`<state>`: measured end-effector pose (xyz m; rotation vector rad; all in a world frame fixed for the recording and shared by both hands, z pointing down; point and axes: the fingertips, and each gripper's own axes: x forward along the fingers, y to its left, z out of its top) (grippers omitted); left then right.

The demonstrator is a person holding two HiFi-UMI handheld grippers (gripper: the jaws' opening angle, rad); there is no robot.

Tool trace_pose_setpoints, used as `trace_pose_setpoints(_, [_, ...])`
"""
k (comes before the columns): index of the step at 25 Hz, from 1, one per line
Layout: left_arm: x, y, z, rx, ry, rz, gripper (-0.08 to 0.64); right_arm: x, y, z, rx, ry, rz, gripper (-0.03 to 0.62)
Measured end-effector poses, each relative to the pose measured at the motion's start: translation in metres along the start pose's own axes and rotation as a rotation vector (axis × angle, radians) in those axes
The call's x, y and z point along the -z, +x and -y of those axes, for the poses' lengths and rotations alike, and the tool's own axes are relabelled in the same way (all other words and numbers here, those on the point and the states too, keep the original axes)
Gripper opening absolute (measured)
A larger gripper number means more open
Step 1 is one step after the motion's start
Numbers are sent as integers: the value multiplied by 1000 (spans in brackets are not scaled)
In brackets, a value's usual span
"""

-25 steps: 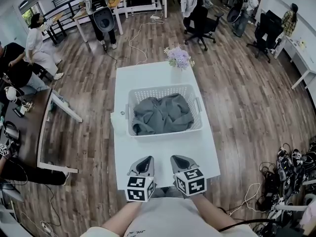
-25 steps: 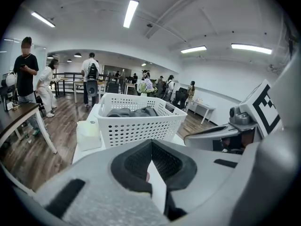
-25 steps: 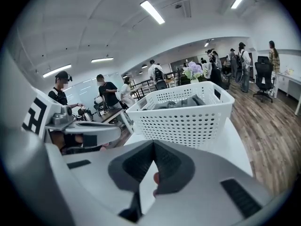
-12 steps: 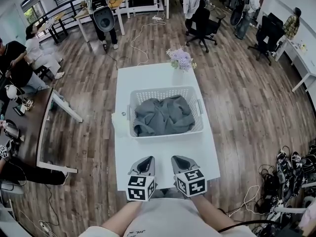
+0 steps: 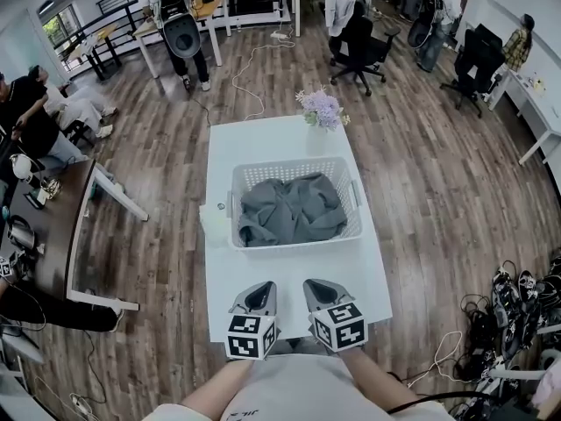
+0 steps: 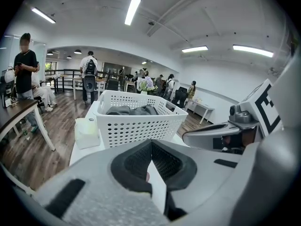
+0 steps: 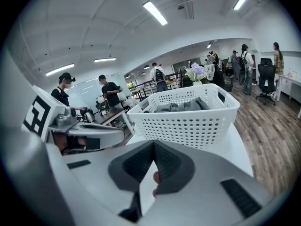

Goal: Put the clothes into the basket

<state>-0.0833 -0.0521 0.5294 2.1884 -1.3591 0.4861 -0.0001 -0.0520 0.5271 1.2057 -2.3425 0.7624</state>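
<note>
Beside basket (image 6: 141, 126), pale box (image 6: 87, 132), outside right gripper view

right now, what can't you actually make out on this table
Head view: the gray clothes overlap in folds, so how many garments there are cannot be told, and they cover the floor of the basket.
Head view: the flowers hide whatever holds them.
Left gripper view: the pale block beside the basket is too small to identify.
Head view: the small round thing left of the basket is too small to name.
</note>
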Motion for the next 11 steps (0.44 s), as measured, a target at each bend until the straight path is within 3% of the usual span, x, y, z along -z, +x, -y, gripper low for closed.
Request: trace_pose_setpoints(11, [0,-1,1,0,-1,-1,11,0,-2,0,3,-23,-2,12])
